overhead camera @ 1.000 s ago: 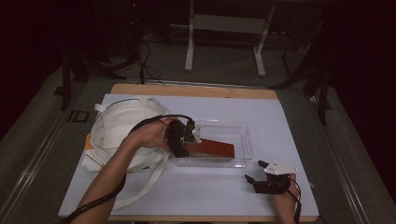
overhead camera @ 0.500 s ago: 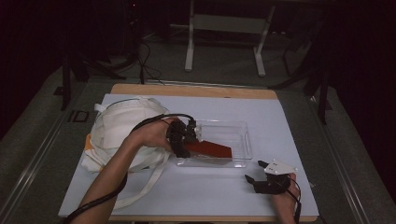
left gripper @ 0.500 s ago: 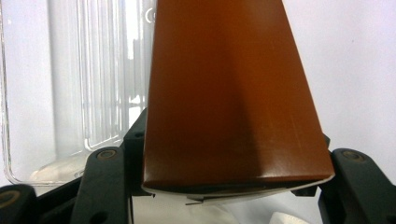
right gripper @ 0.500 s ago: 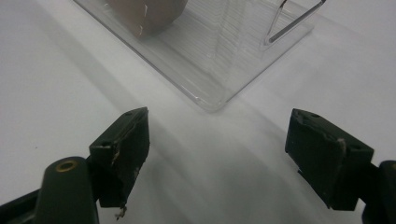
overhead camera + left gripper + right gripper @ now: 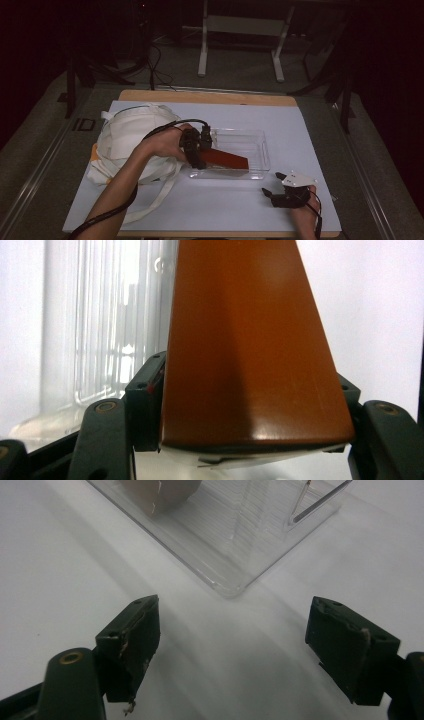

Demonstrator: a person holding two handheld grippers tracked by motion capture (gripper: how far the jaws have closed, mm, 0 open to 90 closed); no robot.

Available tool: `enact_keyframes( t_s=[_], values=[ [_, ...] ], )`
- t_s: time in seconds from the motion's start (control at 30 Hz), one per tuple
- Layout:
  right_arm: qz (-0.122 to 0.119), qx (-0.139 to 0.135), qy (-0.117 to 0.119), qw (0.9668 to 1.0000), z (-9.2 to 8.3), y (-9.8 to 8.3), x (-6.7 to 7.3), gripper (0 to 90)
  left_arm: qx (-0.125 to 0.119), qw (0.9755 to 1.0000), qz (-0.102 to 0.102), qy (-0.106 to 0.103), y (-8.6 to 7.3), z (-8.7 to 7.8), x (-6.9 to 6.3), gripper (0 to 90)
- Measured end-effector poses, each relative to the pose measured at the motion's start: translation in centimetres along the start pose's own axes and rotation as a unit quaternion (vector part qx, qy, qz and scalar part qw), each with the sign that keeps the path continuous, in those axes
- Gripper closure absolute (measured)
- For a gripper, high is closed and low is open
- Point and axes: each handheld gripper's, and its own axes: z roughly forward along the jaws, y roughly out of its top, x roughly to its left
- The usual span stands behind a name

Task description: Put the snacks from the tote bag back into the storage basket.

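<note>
over at the table, the left gripper [image 5: 200, 150] is clamped on one end of a flat reddish-brown slab [image 5: 225, 159], the jaws pressed against its two sides; in the left gripper view the slab [image 5: 245, 345] runs straight away from the jaws with a white layer showing along its near underside. seen from the high view the slab lies at a slant inside a clear plastic tray [image 5: 257, 150], its free end reaching toward the tray's middle, the gripper sitting at the tray's left end. the left hand [image 5: 162, 142] comes in over a white cloth bag [image 5: 127, 137] that lies just beside the tray, on the left part of a white table sheet [image 5: 300, 125], its straps trailing toward the near edge

the right gripper [image 5: 274, 184] rests on the sheet near the front right corner, apart from the tray, with the right hand [image 5: 300, 205] behind it. its jaws stand wide apart with nothing between them, and in the right gripper view a corner of the clear tray [image 5: 225, 545] lies just ahead of them, a brownish shape blurred inside it. beyond the table the floor is dark, with a white stand [image 5: 240, 30] and cables
</note>
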Motion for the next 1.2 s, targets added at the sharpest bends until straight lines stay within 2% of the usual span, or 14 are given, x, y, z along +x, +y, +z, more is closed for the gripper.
enact_keyframes(
  t_s=[0.13, 0.33, 0.43, 0.53, 0.57, 0.6, 0.8, 1.2],
  values=[
    [0.001, 0.000, 0.000, 1.0000, -0.01, 0.00, 0.00, 21.7, -0.017, 0.9996, 0.017, 0.012, 0.15, -0.03, -0.24, 41.4],
    [0.000, 0.000, 0.001, 1.0000, 0.00, 0.00, -0.01, 21.7, -0.022, 0.9995, 0.018, 0.009, 0.15, 0.00, -0.15, 41.7],
    [0.000, 0.001, 0.001, 1.0000, 0.02, 0.01, 0.00, 21.7, -0.021, 0.9997, -0.005, -0.009, 0.12, 0.09, 0.26, 39.1],
    [-0.002, 0.001, 0.001, 1.0000, 0.03, 0.01, 0.00, 21.7, -0.018, 0.9996, -0.013, -0.017, 0.16, 0.15, 0.39, 34.9],
    [-0.001, 0.001, 0.001, 1.0000, 0.03, 0.01, 0.00, 21.7, -0.017, 0.9994, -0.018, -0.026, 0.18, 0.25, 0.38, 34.9],
    [-0.001, 0.001, 0.002, 1.0000, 0.05, 0.02, 0.01, 21.7, -0.018, 0.9992, -0.022, -0.030, 0.17, 0.33, 0.36, 29.2],
    [-0.002, 0.002, 0.002, 1.0000, 0.06, 0.02, 0.01, 21.7, -0.013, 0.9988, -0.031, -0.036, -0.05, 0.64, 0.48, 26.2],
    [-0.002, 0.003, 0.002, 1.0000, 0.06, 0.03, 0.02, 21.7, 0.010, 0.9985, -0.042, -0.033, -0.59, 0.77, 0.61, 25.4]
  ],
)
